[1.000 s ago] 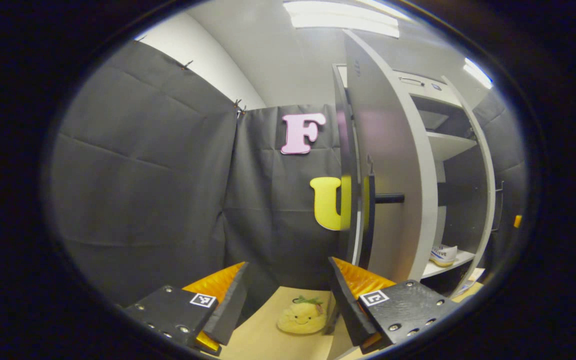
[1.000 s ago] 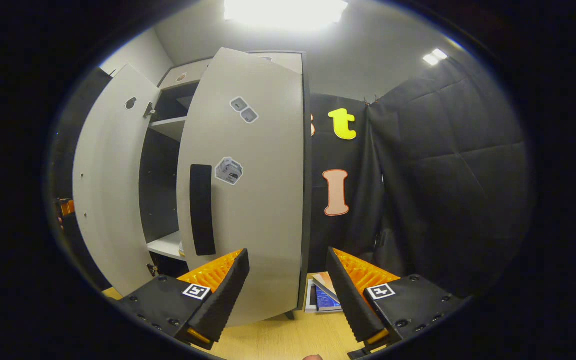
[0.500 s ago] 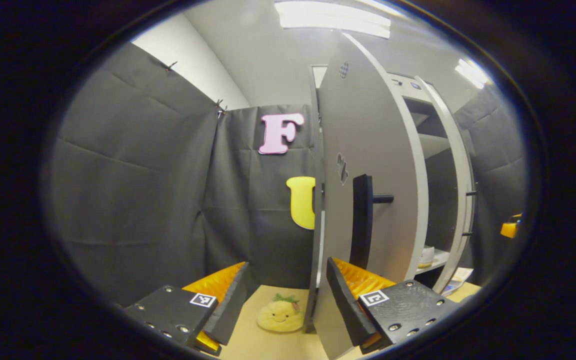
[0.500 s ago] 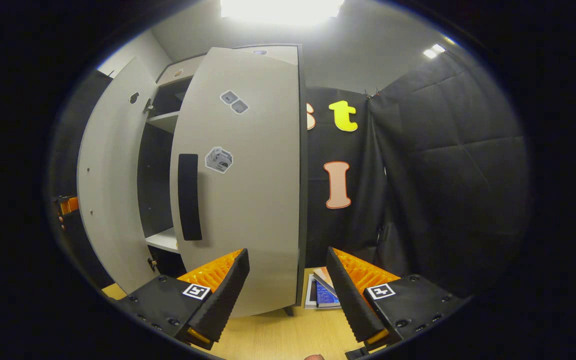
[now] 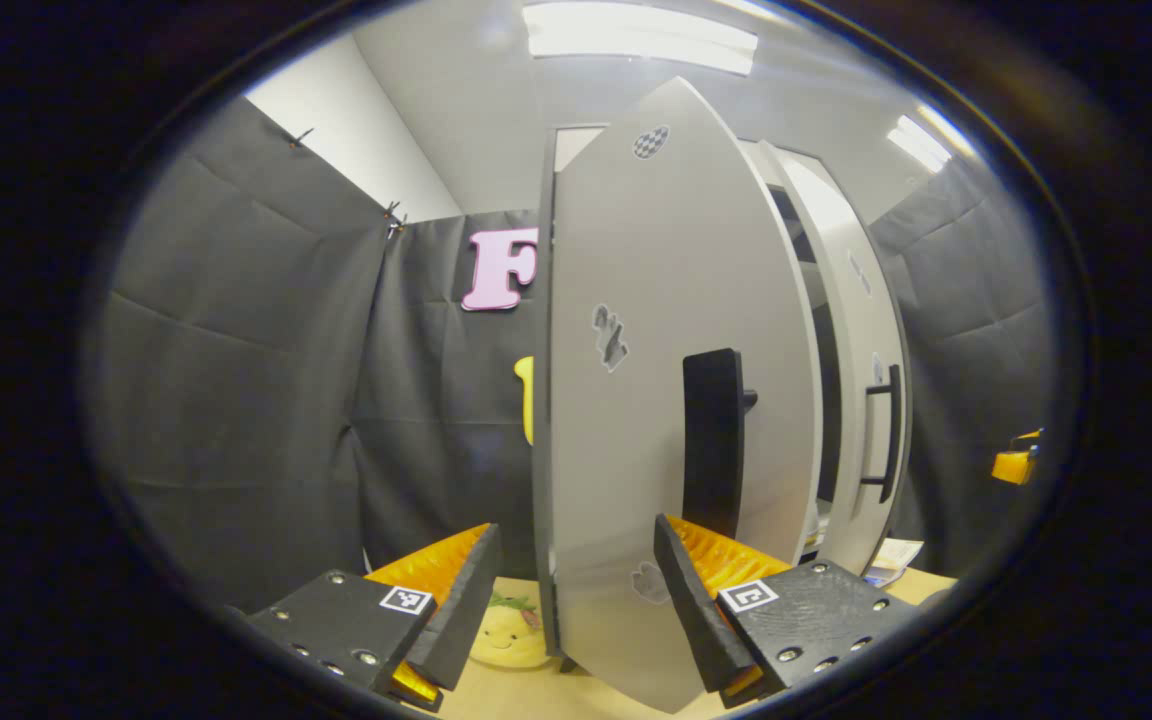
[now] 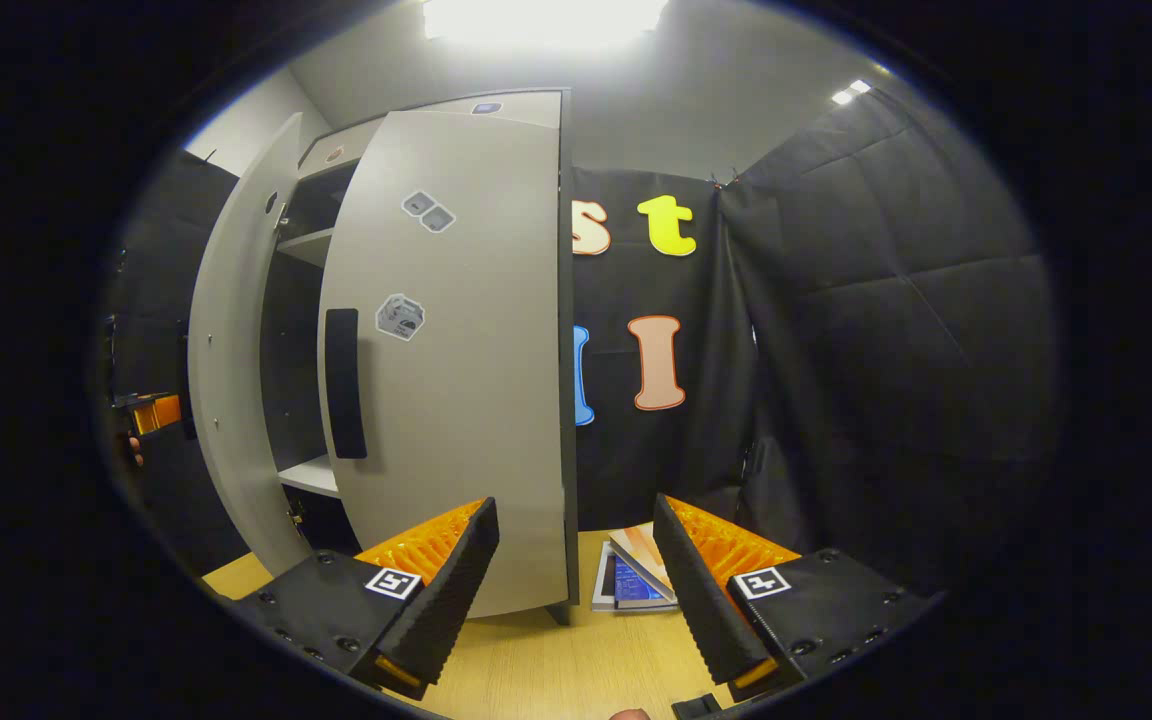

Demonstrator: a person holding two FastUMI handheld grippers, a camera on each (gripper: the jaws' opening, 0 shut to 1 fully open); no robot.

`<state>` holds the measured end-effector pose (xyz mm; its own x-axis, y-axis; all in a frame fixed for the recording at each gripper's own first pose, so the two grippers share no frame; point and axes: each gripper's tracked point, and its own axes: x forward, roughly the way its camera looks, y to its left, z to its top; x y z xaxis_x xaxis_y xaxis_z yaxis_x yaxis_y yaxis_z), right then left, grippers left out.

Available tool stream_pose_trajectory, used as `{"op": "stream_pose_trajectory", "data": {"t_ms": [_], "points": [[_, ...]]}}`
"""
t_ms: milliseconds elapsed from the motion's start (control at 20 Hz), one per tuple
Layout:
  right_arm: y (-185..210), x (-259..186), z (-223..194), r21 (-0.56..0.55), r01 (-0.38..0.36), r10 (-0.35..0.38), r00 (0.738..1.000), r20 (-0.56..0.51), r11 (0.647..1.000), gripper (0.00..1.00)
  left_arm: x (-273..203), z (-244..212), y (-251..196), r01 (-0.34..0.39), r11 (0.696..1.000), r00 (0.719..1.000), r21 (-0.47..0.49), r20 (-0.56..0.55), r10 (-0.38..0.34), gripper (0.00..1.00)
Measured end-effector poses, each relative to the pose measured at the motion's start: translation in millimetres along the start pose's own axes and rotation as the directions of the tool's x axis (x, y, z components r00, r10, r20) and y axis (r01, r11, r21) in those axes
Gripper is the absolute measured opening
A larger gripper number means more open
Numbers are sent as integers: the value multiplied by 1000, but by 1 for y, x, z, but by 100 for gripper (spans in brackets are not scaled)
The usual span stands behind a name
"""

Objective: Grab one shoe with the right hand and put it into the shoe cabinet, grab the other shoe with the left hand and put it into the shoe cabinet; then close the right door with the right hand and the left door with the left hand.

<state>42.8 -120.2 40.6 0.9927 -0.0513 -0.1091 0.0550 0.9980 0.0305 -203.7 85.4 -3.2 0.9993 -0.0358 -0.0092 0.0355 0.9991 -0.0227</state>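
Note:
The grey shoe cabinet's left door (image 5: 626,420) stands half shut, its front face turned to me, with a black handle (image 5: 714,440). My left gripper (image 5: 576,545) is open at the door's lower edge, its right finger (image 5: 686,600) in front of the door face below the handle. Beyond it is the right door (image 5: 861,400) with its handle (image 5: 891,430), and a narrow dark gap between the two. In the right gripper view the right door (image 6: 466,380) with its black handle (image 6: 344,395) is partly shut. My right gripper (image 6: 576,520) is open and empty just in front of its lower edge.
A yellow plush toy (image 5: 506,630) lies on the wooden floor by the left door's foot. Books (image 6: 631,580) lie on the floor to the right of the cabinet. A white shelf (image 6: 308,476) shows through the gap. The left gripper (image 6: 151,412) peeks past the left door (image 6: 236,380).
Both doors have swung further toward shut. The left door has turned from edge-on to face-on and now hides the shelf and the white shoe. The gap between the doors has narrowed.

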Motion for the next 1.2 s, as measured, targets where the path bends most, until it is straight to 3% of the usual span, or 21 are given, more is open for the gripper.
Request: {"op": "stream_pose_trajectory", "data": {"t_ms": [150, 450, 750, 1200], "points": [[-5, 0, -4, 5, -13, 13, 1000, -1, 1000, 97, 6, -8, -29, 23, 1000, 1000, 10, -14, -23, 89], [-3, 5, -4, 27, -100, 100, 995, 6, 995, 94, -30, -7, -48, -11, 998, 1000, 65, -15, 12, 88], [19, -7, 3, 47, -168, 167, 985, 39, 985, 96, -67, 4, -47, -17, 996, 1000, 93, 1, 17, 88], [63, -51, 14, 34, -196, 193, 977, 88, 980, 94, -112, 13, -36, 23, 994, 1000, 109, 15, -25, 89]]}}
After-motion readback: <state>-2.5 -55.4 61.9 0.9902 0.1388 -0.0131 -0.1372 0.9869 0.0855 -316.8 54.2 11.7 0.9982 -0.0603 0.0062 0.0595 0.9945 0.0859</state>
